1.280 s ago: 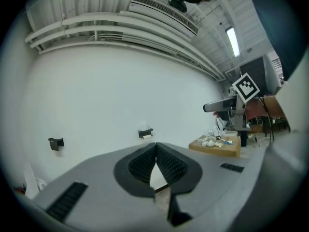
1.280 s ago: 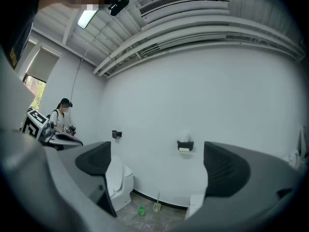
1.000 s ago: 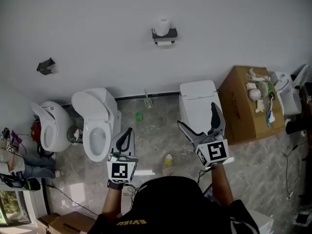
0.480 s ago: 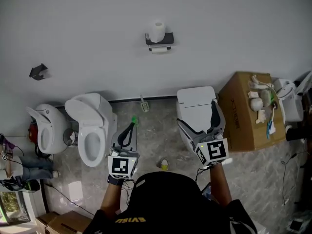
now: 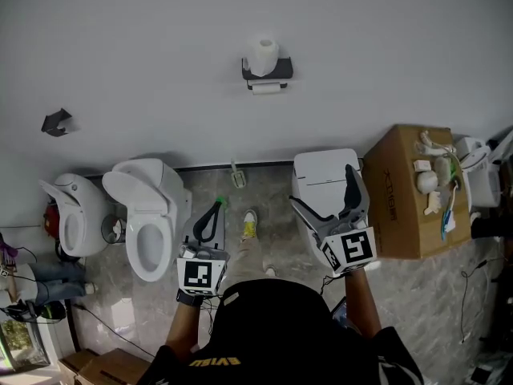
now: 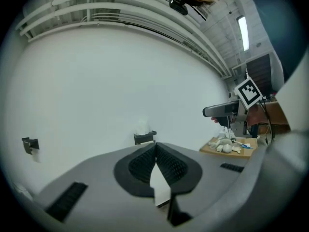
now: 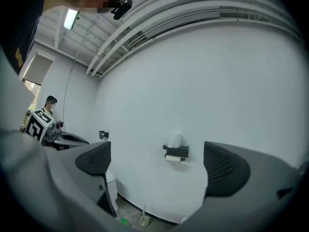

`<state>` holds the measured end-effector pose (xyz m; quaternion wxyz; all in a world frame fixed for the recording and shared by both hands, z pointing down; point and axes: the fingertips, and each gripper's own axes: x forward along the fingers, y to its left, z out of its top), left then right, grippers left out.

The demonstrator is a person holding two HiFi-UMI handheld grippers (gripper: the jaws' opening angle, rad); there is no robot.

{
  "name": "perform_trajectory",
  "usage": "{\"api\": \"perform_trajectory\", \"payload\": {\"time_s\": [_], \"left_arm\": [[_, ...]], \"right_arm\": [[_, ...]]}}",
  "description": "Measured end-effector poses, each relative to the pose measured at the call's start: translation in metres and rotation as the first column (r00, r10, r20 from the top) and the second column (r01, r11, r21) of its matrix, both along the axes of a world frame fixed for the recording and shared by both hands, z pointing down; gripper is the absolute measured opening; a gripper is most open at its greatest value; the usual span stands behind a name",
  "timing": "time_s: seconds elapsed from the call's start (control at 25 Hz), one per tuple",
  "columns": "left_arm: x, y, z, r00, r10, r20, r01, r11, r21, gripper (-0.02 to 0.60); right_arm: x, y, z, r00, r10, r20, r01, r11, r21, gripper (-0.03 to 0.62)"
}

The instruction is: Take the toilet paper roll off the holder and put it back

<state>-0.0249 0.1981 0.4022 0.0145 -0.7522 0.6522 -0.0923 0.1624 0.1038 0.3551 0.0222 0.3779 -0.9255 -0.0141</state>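
White washroom wall (image 5: 144, 38) ahead: fingers of the left gripper (image 6: 155, 151) press together, empty; those of the right gripper (image 7: 159, 163) gape wide on nothing. Well beyond both, the toilet paper roll (image 5: 263, 55) stands atop its holder (image 5: 269, 71); an off-centre reach could knock it floorward.

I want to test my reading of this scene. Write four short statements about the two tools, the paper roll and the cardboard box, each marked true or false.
The right tool is open and empty. True.
The left tool is wide open. False: its jaws are together.
A toilet paper roll stands on top of the wall holder. True.
The cardboard box stands left of the toilets. False: it is at their right.
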Motion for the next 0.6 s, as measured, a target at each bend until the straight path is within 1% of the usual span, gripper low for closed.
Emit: {"api": "perform_trajectory", "payload": {"time_s": [0.2, 0.32, 0.48, 0.6], "left_arm": [[-0.023, -0.043, -0.008, 0.999, -0.005, -0.036, 0.007, 0.999, 0.035, 0.011], [-0.038, -0.069, -0.001, 1.000, 0.004, -0.019, -0.004, 1.000, 0.009, 0.011], [-0.053, -0.111, -0.011, 0.999, 0.015, -0.041, -0.014, 0.999, 0.034, 0.011], [-0.060, -0.136, -0.008, 0.999, 0.031, -0.039, -0.030, 0.999, 0.019, 0.011]], "right_arm": [[-0.027, -0.042, -0.001, 1.000, 0.005, -0.009, -0.005, 1.000, 0.011, 0.584], [-0.040, -0.072, 0.001, 0.999, 0.033, -0.015, -0.033, 0.999, 0.001, 0.584], [-0.055, -0.113, 0.007, 0.997, 0.069, -0.024, -0.070, 0.997, -0.022, 0.584], [-0.065, -0.144, 0.009, 0.995, 0.094, -0.024, -0.094, 0.995, -0.035, 0.584]]}}
